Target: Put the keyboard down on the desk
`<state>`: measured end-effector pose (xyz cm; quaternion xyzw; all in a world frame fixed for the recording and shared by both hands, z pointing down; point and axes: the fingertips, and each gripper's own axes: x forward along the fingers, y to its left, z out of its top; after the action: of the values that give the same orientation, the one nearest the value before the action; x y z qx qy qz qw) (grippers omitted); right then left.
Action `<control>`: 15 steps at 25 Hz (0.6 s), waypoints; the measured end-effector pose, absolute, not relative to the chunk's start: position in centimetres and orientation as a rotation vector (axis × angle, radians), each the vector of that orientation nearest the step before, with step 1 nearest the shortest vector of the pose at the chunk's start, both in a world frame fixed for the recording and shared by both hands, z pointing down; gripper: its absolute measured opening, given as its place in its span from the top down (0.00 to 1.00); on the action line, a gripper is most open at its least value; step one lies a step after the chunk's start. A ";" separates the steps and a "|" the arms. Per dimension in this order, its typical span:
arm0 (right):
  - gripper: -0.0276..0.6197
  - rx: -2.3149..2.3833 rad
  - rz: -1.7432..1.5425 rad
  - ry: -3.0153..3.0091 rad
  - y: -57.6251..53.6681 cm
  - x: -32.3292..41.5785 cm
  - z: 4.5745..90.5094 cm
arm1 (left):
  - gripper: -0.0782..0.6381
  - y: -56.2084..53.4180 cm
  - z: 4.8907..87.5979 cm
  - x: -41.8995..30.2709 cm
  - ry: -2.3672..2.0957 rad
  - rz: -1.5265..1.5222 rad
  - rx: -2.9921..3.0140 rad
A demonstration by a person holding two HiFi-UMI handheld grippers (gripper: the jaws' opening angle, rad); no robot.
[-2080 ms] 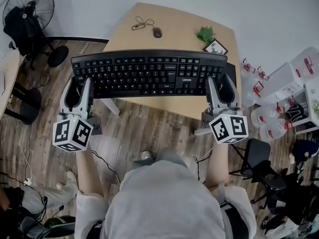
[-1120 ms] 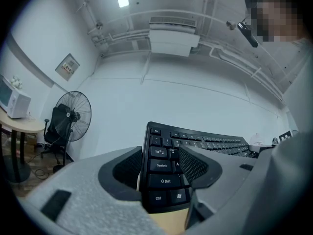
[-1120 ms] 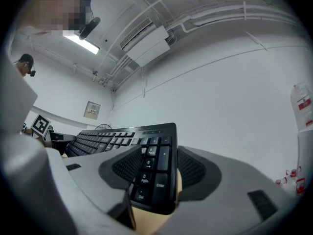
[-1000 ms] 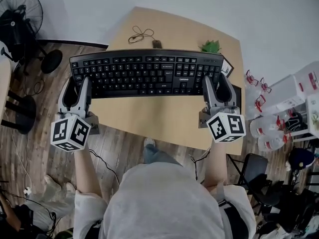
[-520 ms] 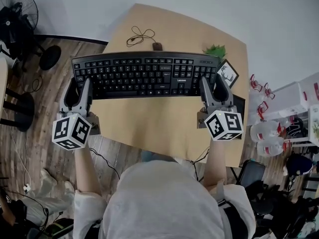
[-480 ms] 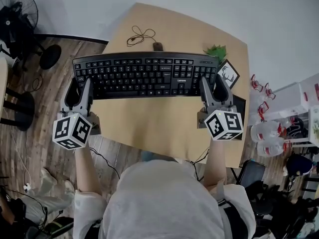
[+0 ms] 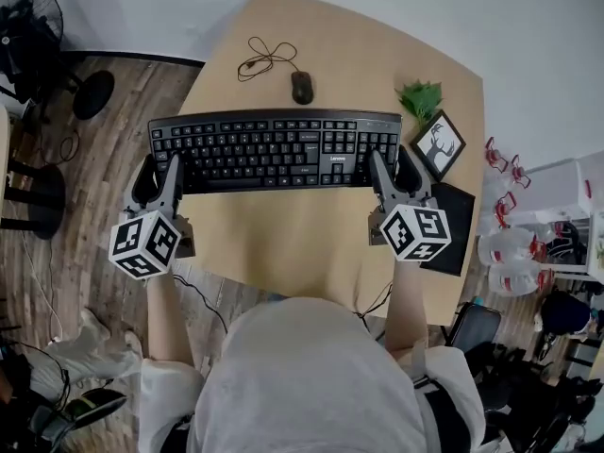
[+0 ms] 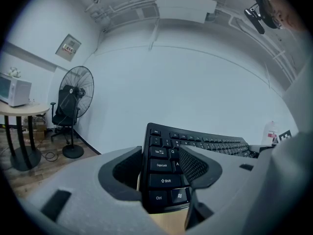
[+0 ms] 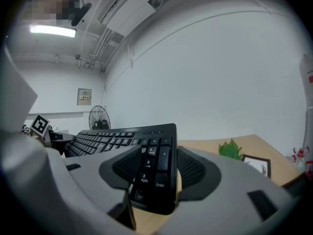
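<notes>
A black keyboard (image 7: 274,149) hangs level over the wooden desk (image 7: 283,243), held by its two ends. My left gripper (image 7: 159,173) is shut on the keyboard's left end, its jaws clamped over the edge keys (image 8: 164,180). My right gripper (image 7: 396,170) is shut on the right end, at the number pad (image 9: 151,173). Whether the keyboard touches the desk top I cannot tell. The keyboard's left end reaches past the desk's left edge.
A black mouse (image 7: 302,87) with a coiled cable (image 7: 260,57) lies behind the keyboard. A small green plant (image 7: 421,96) and a framed deer picture (image 7: 440,145) stand at the right, with a black pad (image 7: 451,225) nearer me. A standing fan (image 8: 73,102) is on the floor at left.
Both grippers carried the keyboard forward from over the floor and desk edge to over the desk's middle. It now sits nearer the mouse and the picture frame.
</notes>
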<state>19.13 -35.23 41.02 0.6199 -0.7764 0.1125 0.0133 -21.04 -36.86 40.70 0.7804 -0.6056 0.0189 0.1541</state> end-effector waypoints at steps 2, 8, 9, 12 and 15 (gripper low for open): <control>0.62 1.916 0.390 -2.402 -35.9 19.2 42.4 | 0.56 -37.4 42.1 -21.0 -1.728 0.085 2.212; 0.62 1.867 0.503 -2.349 -36.9 19.1 46.6 | 0.56 -38.0 46.1 -21.1 -1.704 0.170 2.137; 0.62 1.858 0.520 -2.340 -37.0 19.1 47.2 | 0.56 -38.1 46.7 -21.2 -1.700 0.183 2.125; 0.62 1.830 0.567 -2.312 -37.3 18.8 49.1 | 0.56 -38.1 48.7 -21.5 -1.685 0.222 2.084; 0.62 1.801 0.609 -2.285 -37.4 18.5 50.9 | 0.56 -38.0 50.7 -21.7 -1.667 0.257 2.041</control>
<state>18.54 -37.36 50.86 0.6038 -0.7659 0.2041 0.0847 -21.71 -37.98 50.72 0.7473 -0.6107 0.0940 0.2444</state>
